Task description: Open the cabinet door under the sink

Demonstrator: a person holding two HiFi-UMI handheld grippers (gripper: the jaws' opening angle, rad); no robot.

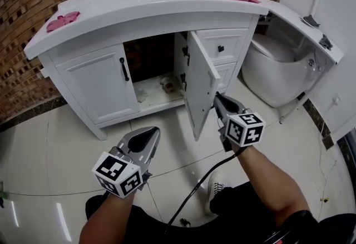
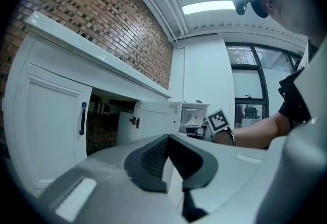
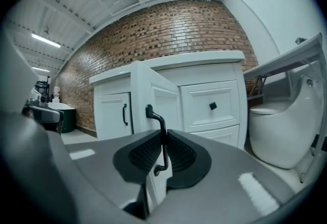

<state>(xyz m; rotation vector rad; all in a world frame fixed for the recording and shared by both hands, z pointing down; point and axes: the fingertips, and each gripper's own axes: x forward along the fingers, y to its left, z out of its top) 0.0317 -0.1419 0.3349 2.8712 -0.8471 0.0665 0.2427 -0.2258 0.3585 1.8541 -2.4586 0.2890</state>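
On the left end of the white bench (image 1: 111,9) lies a pink cloth (image 1: 63,20). Below it, the left-hand door (image 1: 97,84) of the sink cabinet is closed, with its black bar pull (image 1: 124,69) upright at the inner edge. The left gripper (image 1: 151,133) hangs over the floor tiles, well apart from the cabinet. Its fingers (image 2: 153,154) are clenched tip to tip with nothing between them. The compartment (image 1: 150,70) under the sink stands exposed, dark inside with a brick back. The cabinet door (image 1: 199,79) is a white framed panel hinged at the right of this opening. It is swung out to roughly a right angle with the cabinet front, and dark hinges show on its inner face. The right gripper (image 1: 217,97) is at the door's free edge. Its fingers (image 3: 181,154) are grasping the black handle (image 3: 162,126), which runs upright between them. Further right are two drawers (image 1: 222,47) and a white toilet (image 1: 275,73).
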